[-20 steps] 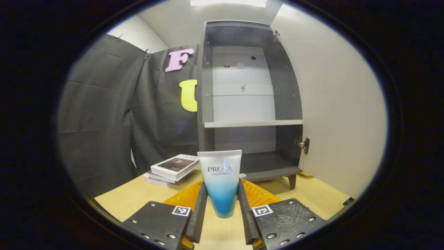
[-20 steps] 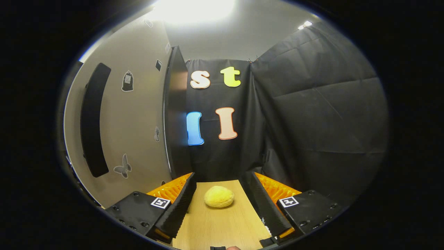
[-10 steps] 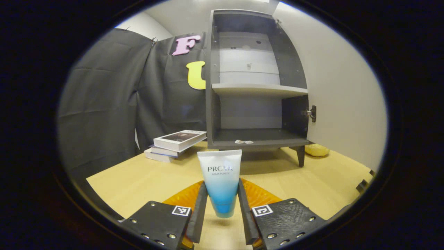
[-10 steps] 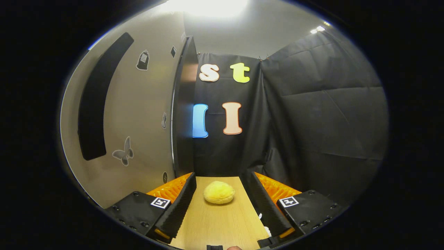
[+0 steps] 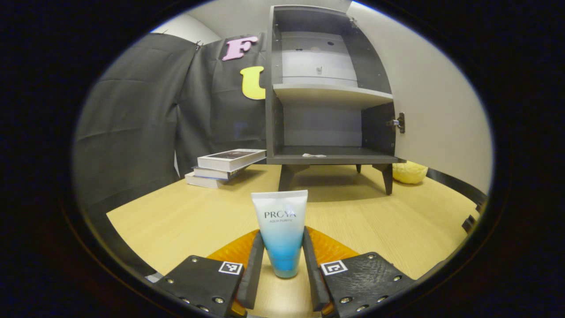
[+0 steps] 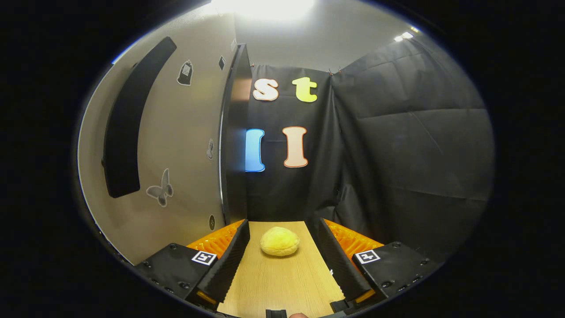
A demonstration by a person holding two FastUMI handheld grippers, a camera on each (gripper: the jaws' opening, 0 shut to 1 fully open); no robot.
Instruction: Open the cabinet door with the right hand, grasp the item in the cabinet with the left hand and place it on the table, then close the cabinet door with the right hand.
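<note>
Since the earlier frames the left tongs (image 5: 282,269) had come down with the tube (image 5: 280,229) toward the desk (image 5: 176,216), so the cabinet (image 5: 326,88) sat higher in the left gripper view and more desk showed in front of it; the right gripper view had barely changed. The left tongs were closed on the tube, both fingers pressing its lower part, the tube upright with its cap end down, very close to the desk; whether it touched could not be told. Beyond it the cabinet stood on its legs with its door (image 5: 428,110) swung wide to the right, its shelves bare apart from a small pale scrap (image 5: 314,155) on the bottom board. A stack of books (image 5: 225,162) lay on the desk to the left of the cabinet, and a yellow sponge (image 5: 409,172) lay beside its right leg. The right tongs (image 6: 282,260) were wide apart and held nothing, with the sponge (image 6: 279,241) on the desk ahead between the fingers and clear of both. The door (image 6: 176,145) stood to their left, with a dark bar handle (image 6: 128,119) and butterfly stickers (image 6: 161,190) on its face.
</note>
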